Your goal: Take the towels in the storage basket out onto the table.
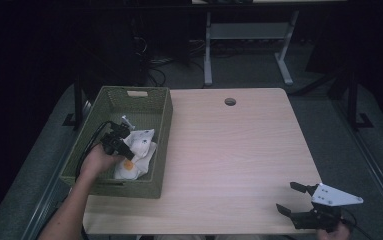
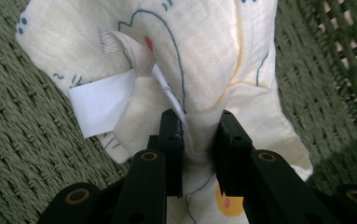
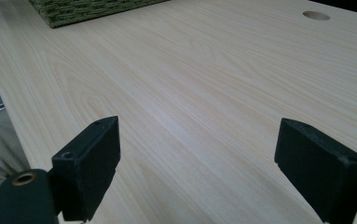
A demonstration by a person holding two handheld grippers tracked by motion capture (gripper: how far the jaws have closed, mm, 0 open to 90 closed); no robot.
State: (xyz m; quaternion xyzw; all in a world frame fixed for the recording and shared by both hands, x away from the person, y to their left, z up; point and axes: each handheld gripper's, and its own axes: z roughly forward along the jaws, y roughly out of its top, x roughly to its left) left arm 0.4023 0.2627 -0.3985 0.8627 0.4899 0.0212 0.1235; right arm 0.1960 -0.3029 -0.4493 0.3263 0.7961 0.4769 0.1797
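Observation:
A cream cloth [image 1: 138,150] with blue line drawings and orange spots lies inside the green woven basket [image 1: 164,125] at the table's left. My left gripper [image 1: 121,145] reaches into the basket and is shut on a fold of the cloth [image 2: 204,70], which bunches between the jaws. A white label [image 2: 99,102] and a woven loop [image 2: 125,46] hang from the cloth beside my left gripper [image 2: 199,119]. My right gripper [image 1: 293,197] hovers low over the table's front right corner, open with nothing between its fingers. In the right gripper view the right gripper [image 3: 199,149] frames bare wood.
The light wooden table [image 1: 229,150] has a round cable hole [image 1: 230,101] near its far edge. The basket's corner [image 3: 87,9] shows far off in the right gripper view. Desk legs and cables stand on the dark floor beyond the table.

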